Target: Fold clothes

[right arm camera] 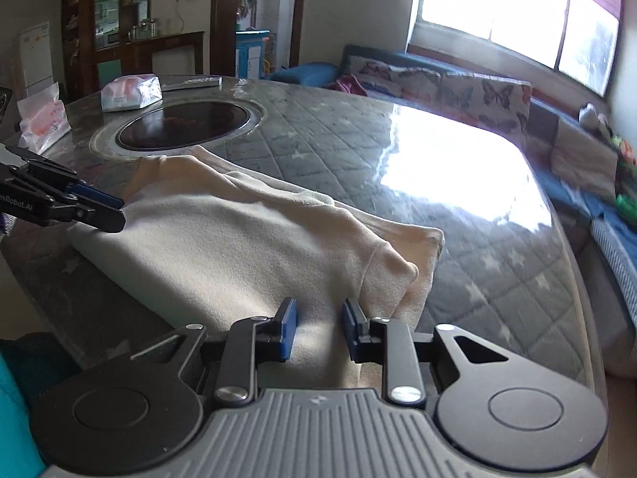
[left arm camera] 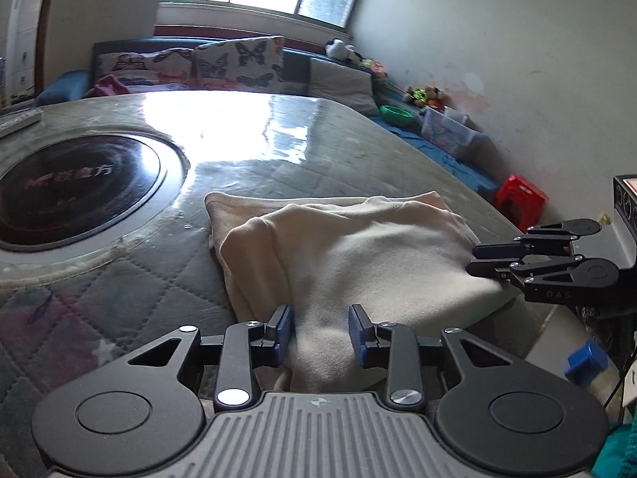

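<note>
Left wrist view: cream garment (left arm camera: pixel 358 255) lies folded into a thick bundle on the table (left arm camera: pixel 278 151), near its front edge, just right of the round dark glass insert (left arm camera: pixel 71 195) set in the tabletop. Table is covered w/ a grey quilted pad under a shiny clear sheet; window glare runs across the far part. Left tool (left arm camera: pixel 320 332) sits at the near edge of the garment, blue-padded fingers (left arm camera: pixel 283 330) spread apart w/ cloth bulging up between them; pads touch the fabric on both sides but aren't pressed together. Right tool (left arm camera: pixel 483 259) comes in from the right side, its two fingers close together at the garment's right edge; can't tell if cloth is pinched from here. Red stool (left arm camera: pixel 519 199) on the floor by the wall, clear storage bin (left arm camera: pixel 450 131) further back.

Right wrist view: right tool (right arm camera: pixel 319 328) has its fingers parted, garment (right arm camera: pixel 239 239) fabric rising between the blue pads. A folded sleeve end (right arm camera: pixel 402 271) sits just ahead, to the right. Left tool (right arm camera: pixel 107 209) seen at the far left edge of the garment, tips on the cloth. Two plastic-wrapped packs (right arm camera: pixel 131 93) lie past the glass insert (right arm camera: pixel 183 123) on the table (right arm camera: pixel 358 139). Butterfly-print cushions (right arm camera: pixel 438 83) line the bench under the window.
</note>
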A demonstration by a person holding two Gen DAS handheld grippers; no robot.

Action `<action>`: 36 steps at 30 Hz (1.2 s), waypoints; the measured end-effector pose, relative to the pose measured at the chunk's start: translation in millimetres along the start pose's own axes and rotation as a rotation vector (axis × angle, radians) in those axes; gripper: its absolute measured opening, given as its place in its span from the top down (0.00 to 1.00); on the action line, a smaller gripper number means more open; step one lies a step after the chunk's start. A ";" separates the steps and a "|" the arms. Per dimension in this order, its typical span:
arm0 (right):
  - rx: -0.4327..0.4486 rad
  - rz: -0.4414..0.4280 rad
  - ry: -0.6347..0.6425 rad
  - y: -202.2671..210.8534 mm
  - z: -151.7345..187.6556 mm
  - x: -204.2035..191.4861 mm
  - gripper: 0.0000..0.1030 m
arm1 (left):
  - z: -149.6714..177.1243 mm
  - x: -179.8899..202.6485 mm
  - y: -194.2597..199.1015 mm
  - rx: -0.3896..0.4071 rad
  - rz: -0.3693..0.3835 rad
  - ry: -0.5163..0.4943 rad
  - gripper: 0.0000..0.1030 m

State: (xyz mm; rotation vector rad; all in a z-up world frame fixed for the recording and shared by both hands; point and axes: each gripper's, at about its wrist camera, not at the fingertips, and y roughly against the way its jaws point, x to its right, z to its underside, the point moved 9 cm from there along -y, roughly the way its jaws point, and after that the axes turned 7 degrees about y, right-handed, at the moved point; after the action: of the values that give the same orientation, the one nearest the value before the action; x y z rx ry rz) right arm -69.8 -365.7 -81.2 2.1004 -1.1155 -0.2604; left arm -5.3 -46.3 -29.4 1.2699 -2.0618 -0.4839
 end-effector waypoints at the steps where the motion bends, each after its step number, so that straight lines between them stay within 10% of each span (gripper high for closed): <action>1: 0.000 -0.010 -0.011 2.6 -0.4 1.7 0.75 | -1.7 2.2 0.2 -0.002 0.004 -0.010 0.66; 12: 0.092 -0.164 -0.005 -16.2 -82.5 0.0 0.76 | -36.7 -9.6 -9.7 0.108 -0.094 -0.071 0.66; 24: -0.071 -0.338 0.105 -117.8 -122.8 -43.8 0.79 | -34.6 -17.4 -21.3 0.094 -0.085 -0.089 0.65; 36: 0.037 -0.216 0.144 -105.2 -128.8 -42.2 0.97 | -30.6 -24.2 -23.5 0.070 -0.084 -0.076 0.65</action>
State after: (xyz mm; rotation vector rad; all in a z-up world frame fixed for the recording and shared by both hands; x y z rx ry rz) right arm 33.8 -229.5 -68.1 2.2367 -0.8161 -0.1880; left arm 38.8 -34.8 -30.2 1.4034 -2.1107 -0.5092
